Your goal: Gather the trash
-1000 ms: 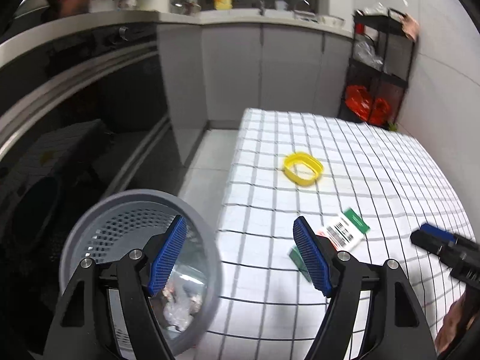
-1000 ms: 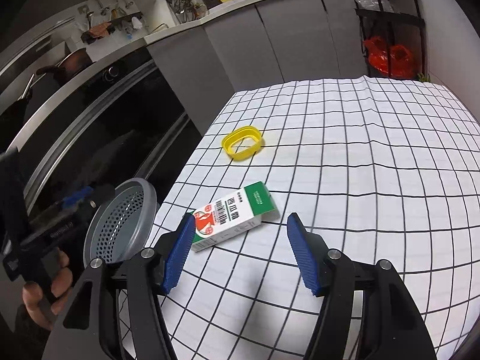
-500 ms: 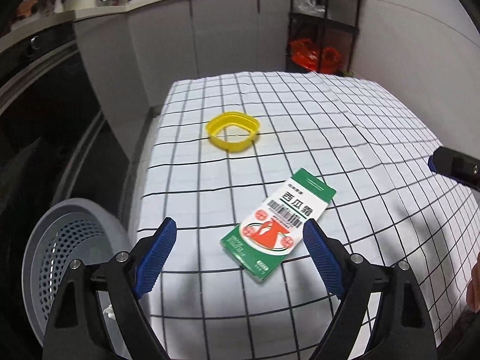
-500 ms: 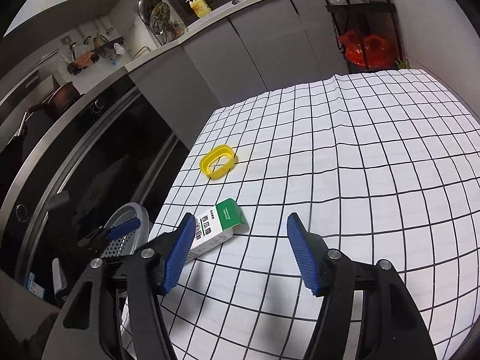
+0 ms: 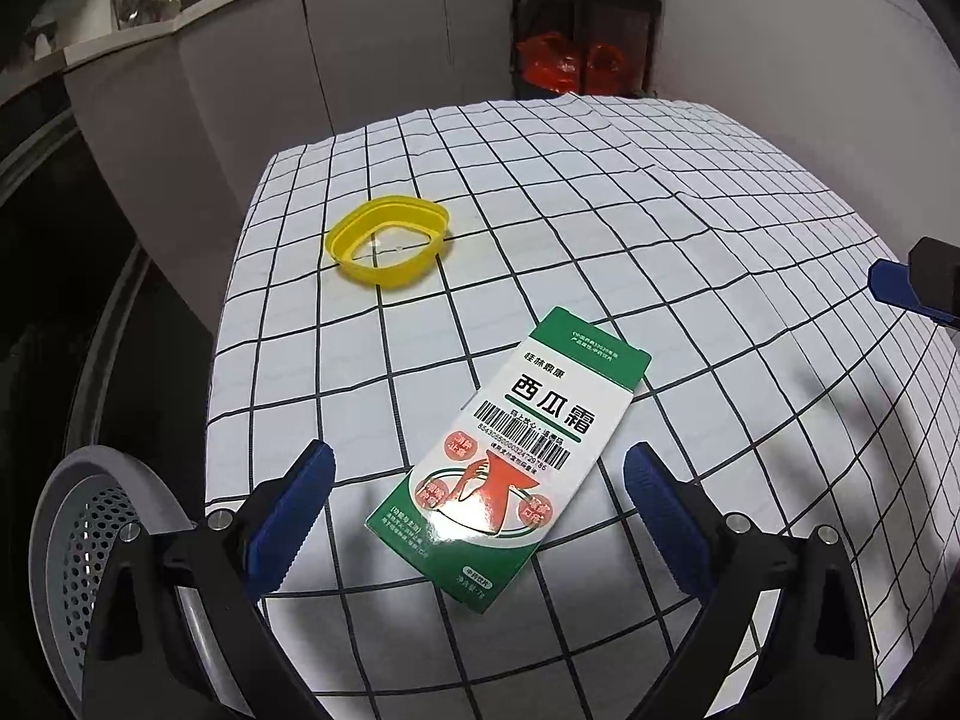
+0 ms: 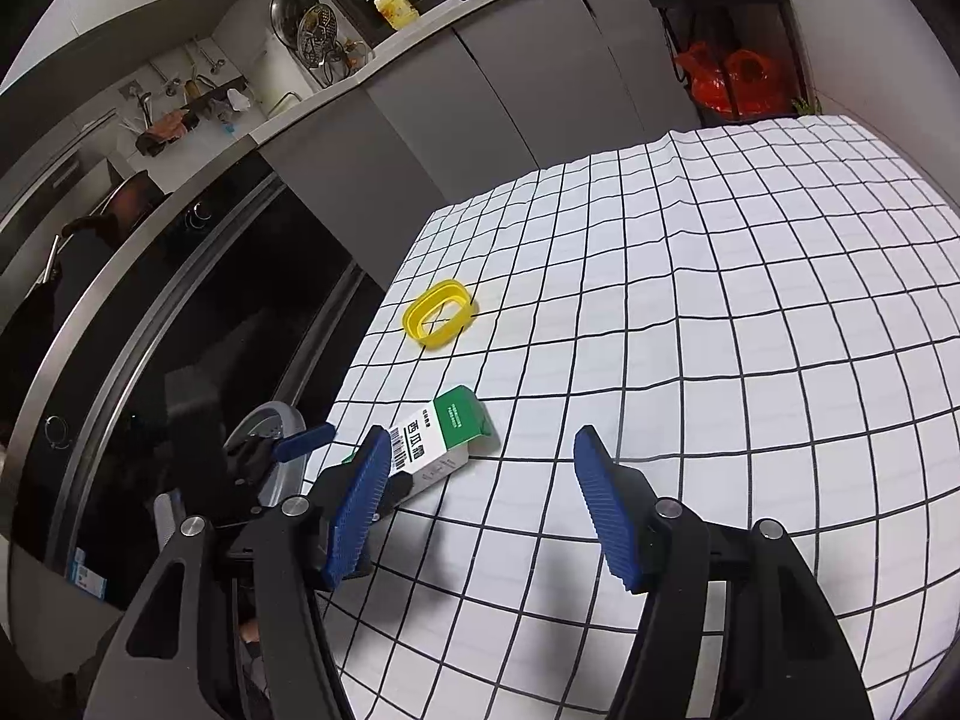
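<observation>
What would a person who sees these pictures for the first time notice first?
First the green and white box, lying flat on the checked tablecloth near its front edge, between the open fingers of the left gripper. Next the yellow ring, farther back near the cloth's left edge. The grey perforated bin stands lower, left of the table.

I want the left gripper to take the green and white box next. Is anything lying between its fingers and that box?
Nothing visible does. The left gripper is open, and the green and white box lies flat on the checked tablecloth directly ahead, its near end between the fingers. The yellow ring sits farther back, and the grey bin off to the left.
</observation>
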Action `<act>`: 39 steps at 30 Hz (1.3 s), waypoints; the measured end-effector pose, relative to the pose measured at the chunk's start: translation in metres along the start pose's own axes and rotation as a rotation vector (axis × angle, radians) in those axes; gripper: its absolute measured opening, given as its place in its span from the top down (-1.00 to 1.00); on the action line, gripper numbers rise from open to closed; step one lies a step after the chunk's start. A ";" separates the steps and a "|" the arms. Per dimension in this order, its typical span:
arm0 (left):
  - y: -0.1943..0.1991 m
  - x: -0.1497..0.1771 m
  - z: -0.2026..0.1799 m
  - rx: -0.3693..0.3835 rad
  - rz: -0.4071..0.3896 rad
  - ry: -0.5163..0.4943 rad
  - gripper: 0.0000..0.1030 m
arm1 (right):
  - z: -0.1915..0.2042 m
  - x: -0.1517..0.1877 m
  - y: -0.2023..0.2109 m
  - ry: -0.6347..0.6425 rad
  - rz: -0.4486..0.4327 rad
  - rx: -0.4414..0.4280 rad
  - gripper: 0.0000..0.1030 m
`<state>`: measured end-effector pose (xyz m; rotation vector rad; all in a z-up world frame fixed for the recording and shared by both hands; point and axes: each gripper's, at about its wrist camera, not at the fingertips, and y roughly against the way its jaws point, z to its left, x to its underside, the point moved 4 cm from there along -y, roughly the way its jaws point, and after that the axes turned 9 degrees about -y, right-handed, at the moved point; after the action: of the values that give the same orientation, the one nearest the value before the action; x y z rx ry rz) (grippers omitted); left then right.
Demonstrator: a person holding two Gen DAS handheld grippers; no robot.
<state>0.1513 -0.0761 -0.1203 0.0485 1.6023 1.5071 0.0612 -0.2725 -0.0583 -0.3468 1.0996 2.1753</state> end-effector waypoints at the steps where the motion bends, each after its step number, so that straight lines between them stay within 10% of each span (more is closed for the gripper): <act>1: -0.002 0.000 0.000 0.003 0.003 0.001 -0.85 | 0.000 0.000 0.000 -0.001 0.001 0.000 -0.18; 13: -0.019 -0.002 -0.013 0.028 0.031 -0.023 -0.83 | 0.000 0.001 -0.004 0.005 0.013 -0.003 -0.18; 29: -0.012 -0.006 -0.015 0.056 -0.001 -0.003 -0.09 | 0.000 0.001 -0.004 0.009 0.006 0.001 -0.18; 39: 0.009 -0.009 -0.002 0.026 -0.052 0.059 -0.07 | -0.004 0.001 -0.006 0.013 0.008 0.010 -0.18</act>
<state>0.1511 -0.0807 -0.1082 -0.0236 1.6579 1.4601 0.0642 -0.2727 -0.0652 -0.3528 1.1199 2.1770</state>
